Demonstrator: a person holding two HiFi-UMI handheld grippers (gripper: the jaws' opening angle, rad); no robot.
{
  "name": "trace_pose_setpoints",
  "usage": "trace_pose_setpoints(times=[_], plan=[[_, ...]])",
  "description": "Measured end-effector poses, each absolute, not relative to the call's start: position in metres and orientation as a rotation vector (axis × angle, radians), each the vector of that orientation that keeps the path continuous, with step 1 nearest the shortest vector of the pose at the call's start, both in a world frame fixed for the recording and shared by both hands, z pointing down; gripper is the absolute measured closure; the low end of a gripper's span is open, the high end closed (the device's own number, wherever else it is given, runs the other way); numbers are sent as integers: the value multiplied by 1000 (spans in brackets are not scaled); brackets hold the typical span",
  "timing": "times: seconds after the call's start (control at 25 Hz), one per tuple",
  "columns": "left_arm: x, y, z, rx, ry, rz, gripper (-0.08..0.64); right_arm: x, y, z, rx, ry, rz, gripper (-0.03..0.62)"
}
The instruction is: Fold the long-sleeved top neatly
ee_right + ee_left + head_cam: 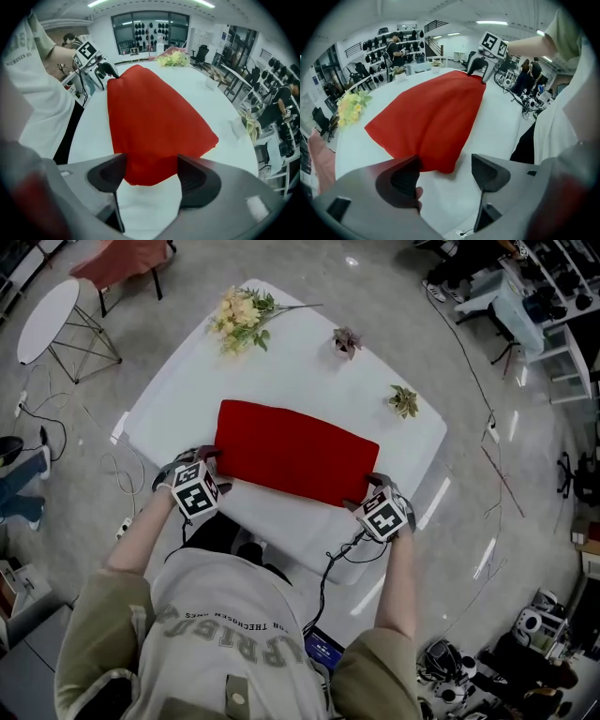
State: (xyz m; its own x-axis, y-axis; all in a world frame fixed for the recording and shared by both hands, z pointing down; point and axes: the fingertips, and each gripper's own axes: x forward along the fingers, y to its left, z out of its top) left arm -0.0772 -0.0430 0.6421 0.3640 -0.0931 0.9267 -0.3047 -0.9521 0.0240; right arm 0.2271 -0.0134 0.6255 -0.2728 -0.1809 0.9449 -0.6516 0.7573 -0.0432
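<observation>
The red long-sleeved top (295, 453) lies folded into a long flat rectangle across the white table (281, 343). My left gripper (208, 470) stands at its near left corner, jaws wide apart; that corner (440, 161) lies flat just beyond the fingertips, not pinched. My right gripper (367, 495) stands at the near right corner, jaws also wide apart, with the cloth's edge (147, 173) reaching between the pads but loose. Each gripper view shows the other gripper across the cloth.
A bunch of yellow flowers (240, 313) lies at the table's far left, with two small potted plants (346, 339) (404, 400) toward the far right. A round side table (47, 317) stands on the floor at left. My body is against the near edge.
</observation>
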Motion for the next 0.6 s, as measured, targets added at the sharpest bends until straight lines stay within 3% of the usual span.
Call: trace_pose_setpoints(times=[0.44,0.6], plan=[[-81,-43,644,2367,-298,1570,219,232,-12,647,620,-1820,565,261],[-72,-51,609,2445,-410,1445,218,223,-20,617,731,-1908,563,261]])
